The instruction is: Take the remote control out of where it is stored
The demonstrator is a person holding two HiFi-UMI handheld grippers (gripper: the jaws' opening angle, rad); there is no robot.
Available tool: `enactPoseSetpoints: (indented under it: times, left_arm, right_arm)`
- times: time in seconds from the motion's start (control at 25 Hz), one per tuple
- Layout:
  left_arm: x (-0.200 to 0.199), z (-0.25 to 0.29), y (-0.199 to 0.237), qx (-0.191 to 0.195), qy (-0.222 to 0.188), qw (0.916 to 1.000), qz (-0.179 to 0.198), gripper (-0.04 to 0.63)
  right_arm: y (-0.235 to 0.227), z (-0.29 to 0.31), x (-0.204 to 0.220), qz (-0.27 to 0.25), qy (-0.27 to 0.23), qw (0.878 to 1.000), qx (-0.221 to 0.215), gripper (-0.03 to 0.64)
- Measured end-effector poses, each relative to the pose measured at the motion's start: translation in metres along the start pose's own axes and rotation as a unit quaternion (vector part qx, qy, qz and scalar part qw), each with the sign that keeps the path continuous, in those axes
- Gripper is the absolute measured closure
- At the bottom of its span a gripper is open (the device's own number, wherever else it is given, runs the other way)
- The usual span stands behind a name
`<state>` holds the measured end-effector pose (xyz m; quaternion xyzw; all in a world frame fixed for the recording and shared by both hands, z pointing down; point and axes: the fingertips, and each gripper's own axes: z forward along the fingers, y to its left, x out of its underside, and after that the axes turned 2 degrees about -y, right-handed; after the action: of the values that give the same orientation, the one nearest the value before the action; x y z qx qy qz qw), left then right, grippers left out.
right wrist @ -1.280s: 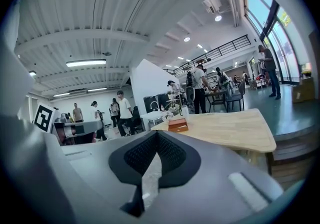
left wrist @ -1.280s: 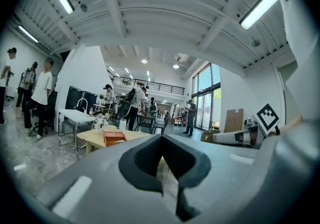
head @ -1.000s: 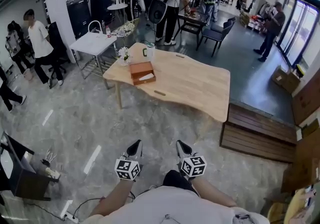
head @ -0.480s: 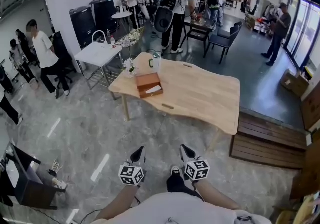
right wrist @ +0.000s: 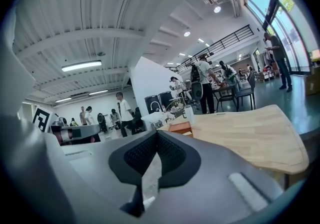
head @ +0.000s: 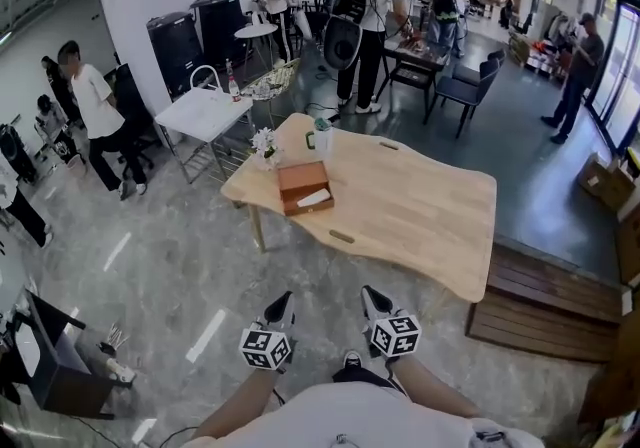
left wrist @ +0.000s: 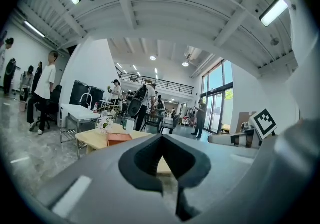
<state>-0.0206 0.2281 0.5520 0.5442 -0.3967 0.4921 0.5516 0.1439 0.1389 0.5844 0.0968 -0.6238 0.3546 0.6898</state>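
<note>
Wooden and pale, the table (head: 420,198) stands well apart from the person, across a stretch of grey floor. On its near left part sits a brown box (head: 298,178), open at the top. A slim light object lies inside it, which I take for the remote control (head: 314,199), though it is too small to be sure. A small vase of flowers (head: 264,144) and a cup (head: 322,136) stand just behind the box. The left gripper (head: 281,302) and the right gripper (head: 368,294) hang low in front of the person's body, side by side and nowhere near the table. In each gripper view the jaws are clenched tip to tip with nothing between them. By my reading the task has hardly begun. Nothing has been touched and the remote lies in its storage place. The whole job is left: get within reach of the table, open one claw, go down into the box, close on the remote and lift it clear.
</note>
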Motion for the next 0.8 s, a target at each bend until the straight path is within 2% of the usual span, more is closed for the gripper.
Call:
enactPoseSetpoints:
  times: [0.52,0.8]
  left_arm:
    - [-0.023,0.102,0.033,-0.037,0.003,0.9993,0.002,0.595]
    - [-0.03,0.134,0.045,-0.064,0.001,0.9979,0.016,0.595]
  right_arm:
    - [-0.064,0.105,-0.049,-0.003,0.021,0.999,-0.045,0.589]
    - [-0.082,0.15,-0.055,-0.005,0.04,0.996,-0.078,0.589]
